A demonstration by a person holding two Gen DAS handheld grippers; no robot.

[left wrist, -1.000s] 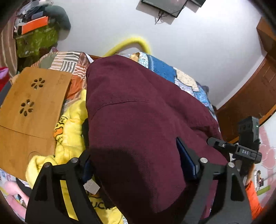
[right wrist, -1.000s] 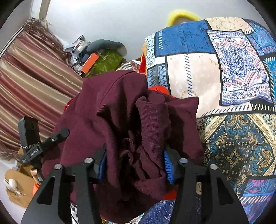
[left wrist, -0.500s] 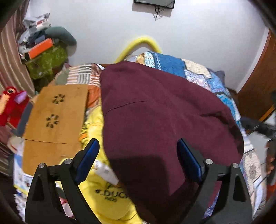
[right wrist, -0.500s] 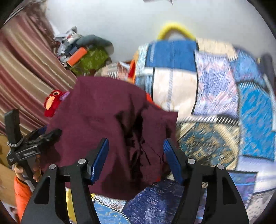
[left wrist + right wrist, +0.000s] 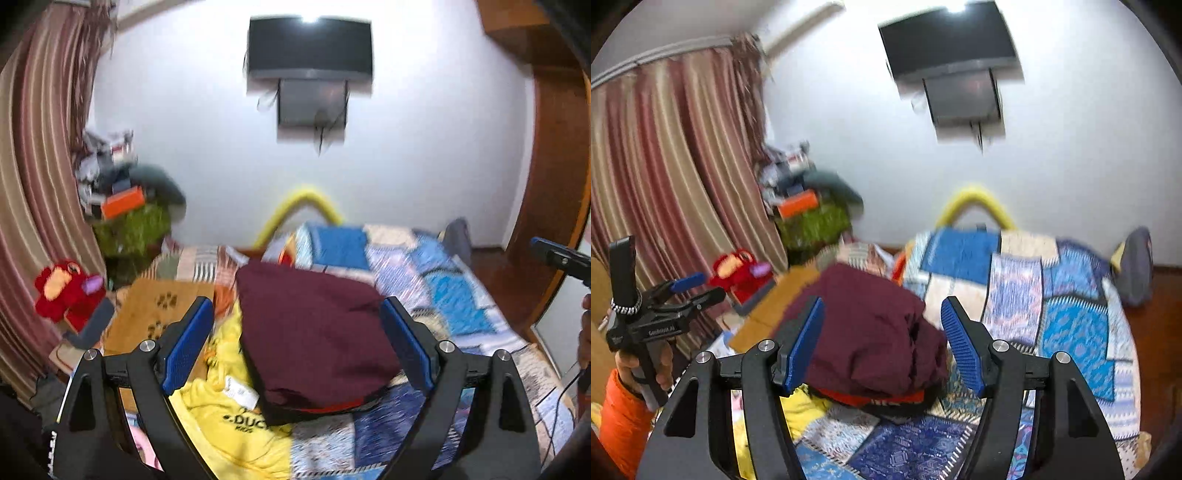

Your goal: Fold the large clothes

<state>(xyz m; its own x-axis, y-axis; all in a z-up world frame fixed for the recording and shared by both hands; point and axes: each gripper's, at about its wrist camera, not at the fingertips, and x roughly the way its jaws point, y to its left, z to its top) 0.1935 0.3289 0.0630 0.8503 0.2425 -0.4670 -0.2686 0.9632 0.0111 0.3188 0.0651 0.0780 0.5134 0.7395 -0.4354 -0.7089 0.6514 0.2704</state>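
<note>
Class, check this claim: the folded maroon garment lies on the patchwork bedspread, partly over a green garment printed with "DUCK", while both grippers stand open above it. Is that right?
Not quite. The garment under the folded maroon garment is yellow, not green; the left wrist view shows this. The rest holds: it lies on the patchwork bedspread, with the left gripper and right gripper open and empty.

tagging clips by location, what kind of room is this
Most likely a bedroom in a home: a bed under a patchwork quilt, a wall-mounted TV, striped curtains, and a maroon garment lying folded on the bed.
</note>
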